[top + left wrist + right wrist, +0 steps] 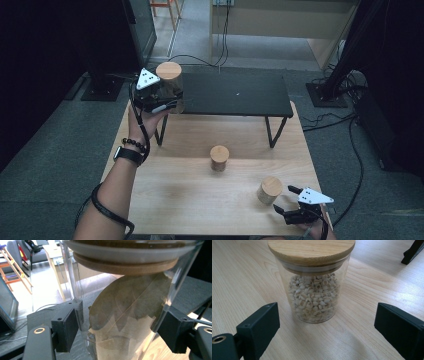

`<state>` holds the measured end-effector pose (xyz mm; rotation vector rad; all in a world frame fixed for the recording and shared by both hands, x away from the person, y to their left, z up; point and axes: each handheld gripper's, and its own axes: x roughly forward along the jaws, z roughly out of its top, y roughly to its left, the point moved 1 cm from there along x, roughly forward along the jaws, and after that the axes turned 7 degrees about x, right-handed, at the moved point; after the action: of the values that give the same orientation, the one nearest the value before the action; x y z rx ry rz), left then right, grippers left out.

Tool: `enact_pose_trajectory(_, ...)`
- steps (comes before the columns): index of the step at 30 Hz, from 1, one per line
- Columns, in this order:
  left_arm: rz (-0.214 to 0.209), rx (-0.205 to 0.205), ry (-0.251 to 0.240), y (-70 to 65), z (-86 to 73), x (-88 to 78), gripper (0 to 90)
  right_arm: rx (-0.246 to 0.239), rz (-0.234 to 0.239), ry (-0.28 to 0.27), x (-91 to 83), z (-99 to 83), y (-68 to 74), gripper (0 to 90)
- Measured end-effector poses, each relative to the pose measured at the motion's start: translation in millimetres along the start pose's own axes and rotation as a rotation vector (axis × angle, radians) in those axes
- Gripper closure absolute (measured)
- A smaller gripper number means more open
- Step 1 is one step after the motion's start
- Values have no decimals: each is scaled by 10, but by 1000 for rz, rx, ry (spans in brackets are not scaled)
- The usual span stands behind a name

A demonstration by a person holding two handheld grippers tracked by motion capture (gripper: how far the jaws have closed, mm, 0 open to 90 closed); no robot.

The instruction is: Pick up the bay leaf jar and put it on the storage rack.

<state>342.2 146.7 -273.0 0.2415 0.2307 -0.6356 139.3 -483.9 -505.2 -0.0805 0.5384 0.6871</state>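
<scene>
A glass jar of dried leaves [170,86] is held clamped in the left gripper [165,100] over the black shelf's [235,95] left end; it is judged ready for lowering there. The right gripper [290,202] rests wide open beside the jar of pale grains [270,190].

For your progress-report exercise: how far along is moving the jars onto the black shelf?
Done: none stands on the black shelf yet. In hand: the left gripper clamps the leaf jar at the shelf's left end. Left: the middle jar and the grain jar, before the open right gripper.
</scene>
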Motion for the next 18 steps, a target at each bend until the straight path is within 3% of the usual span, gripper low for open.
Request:
enact_pose_trajectory(8,17,-16,8,54,-26,157,254,-2,2,-2,-1,-3,-2,62)
enact_pose_trajectory(13,27,-61,12,144,-69,268,255,-5,5,-2,-2,-5,-4,62)
enact_pose_trajectory(18,40,-59,9,151,-71,318,254,-10,4,1,1,0,3,58)
